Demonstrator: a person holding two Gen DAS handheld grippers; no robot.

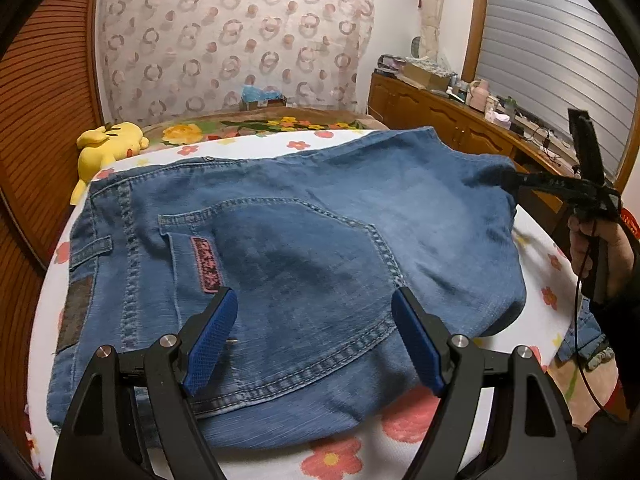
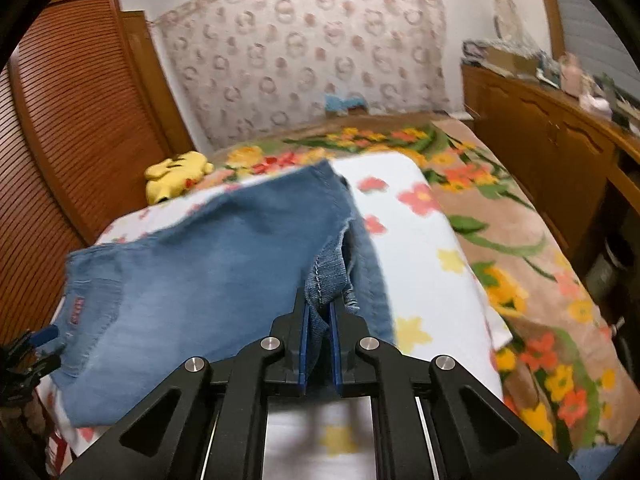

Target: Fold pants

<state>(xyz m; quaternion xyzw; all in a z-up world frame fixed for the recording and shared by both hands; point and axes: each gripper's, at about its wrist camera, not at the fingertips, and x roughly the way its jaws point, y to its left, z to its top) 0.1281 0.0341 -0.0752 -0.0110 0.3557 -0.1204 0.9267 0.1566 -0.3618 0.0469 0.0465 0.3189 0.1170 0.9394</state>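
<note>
Already your pants (image 1: pixel 280 248) lie folded over on the floral bed (image 2: pixel 420 264), near the yellow plush (image 1: pixel 108 144). Your right gripper (image 2: pixel 319 316) pinches 1 bunched denim edge between nearly closed jaws; your left gripper (image 1: pixel 314 312) hangs wide apart, empty. Thick stitched denim; further folds likely remain.

A bed (image 2: pixel 532 240) carries a white flowered sheet (image 1: pixel 256 144); blue pants (image 1: pixel 304 240) lie on it, a yellow plush toy (image 1: pixel 108 144) seemingly just beyond the pants' waistband.
</note>
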